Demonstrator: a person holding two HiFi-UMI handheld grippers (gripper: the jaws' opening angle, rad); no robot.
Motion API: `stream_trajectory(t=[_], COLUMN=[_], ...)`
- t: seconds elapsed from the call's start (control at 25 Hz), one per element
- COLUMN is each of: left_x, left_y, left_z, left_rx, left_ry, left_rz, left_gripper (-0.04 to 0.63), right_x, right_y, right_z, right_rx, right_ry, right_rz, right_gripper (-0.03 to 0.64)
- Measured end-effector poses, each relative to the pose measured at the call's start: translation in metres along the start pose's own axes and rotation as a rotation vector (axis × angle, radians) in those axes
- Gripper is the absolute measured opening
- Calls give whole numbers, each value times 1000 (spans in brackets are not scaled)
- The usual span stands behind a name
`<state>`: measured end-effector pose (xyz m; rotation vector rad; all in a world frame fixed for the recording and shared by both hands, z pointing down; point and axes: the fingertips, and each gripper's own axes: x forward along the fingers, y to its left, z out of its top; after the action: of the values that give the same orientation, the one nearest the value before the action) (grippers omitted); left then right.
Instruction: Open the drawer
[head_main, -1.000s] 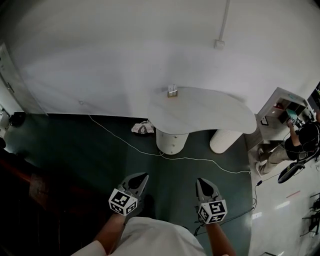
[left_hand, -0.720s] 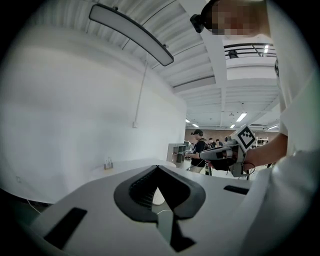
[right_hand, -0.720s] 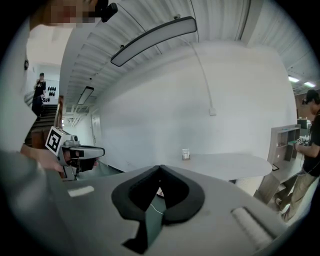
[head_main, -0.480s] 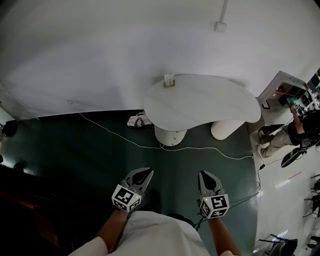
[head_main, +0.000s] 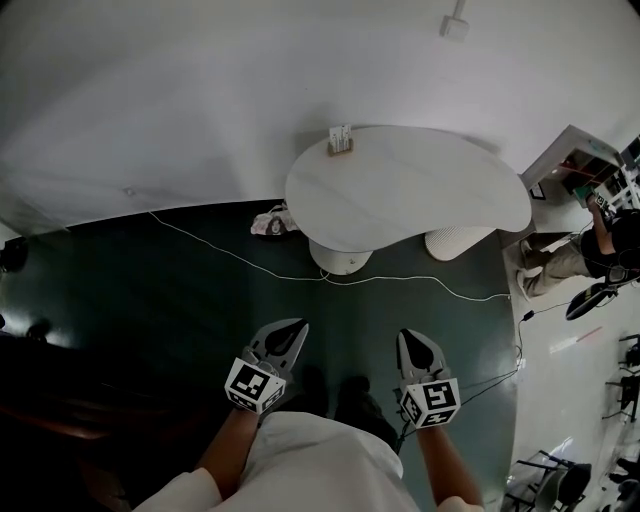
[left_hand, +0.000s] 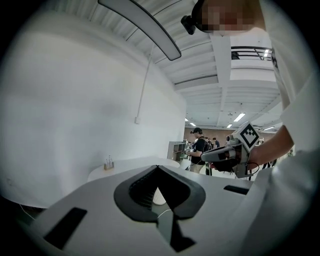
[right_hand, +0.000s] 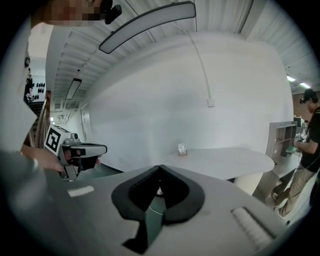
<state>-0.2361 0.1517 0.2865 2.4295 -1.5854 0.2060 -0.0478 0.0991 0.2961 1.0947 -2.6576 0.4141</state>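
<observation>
Pinching nothing, left hand-held gripper (head_main: 300, 326) and right hand-held gripper (head_main: 406, 337) sit closed; only gripper views show ceiling (left_hand: 200, 95).

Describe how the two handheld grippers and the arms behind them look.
The left gripper and the right gripper match. Both have light grey shells that taper to a point, and black ribbed pads line the jaws. Each carries a white cube printed with black square markers: the left cube and the right cube. The person wears a white short-sleeved top, and the forearms are bare.
</observation>
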Motion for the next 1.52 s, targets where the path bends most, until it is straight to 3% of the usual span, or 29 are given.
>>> stream_trajectory(t=[0.36,0.8,1.2,1.52], left_x=[52,141,219,258], left_y=[-4,-2,-1,10], left_z=[-27,-30,-77,-121], left_rx=[-47,-27,-51,-55], left_ry=[48,71,155,205], left_rz=[-16,18,13,14], left_gripper=[6,6,6,6], right_x=[44,111,174,234], right_y=[-49,-125,-186,-198], right_z=[-19,-48,-116,-181], right_rx=[32,50,63,63], right_ry=[32,65,139,176], right_rz=[16,109,94,118], right_gripper=[11,11,11,11])
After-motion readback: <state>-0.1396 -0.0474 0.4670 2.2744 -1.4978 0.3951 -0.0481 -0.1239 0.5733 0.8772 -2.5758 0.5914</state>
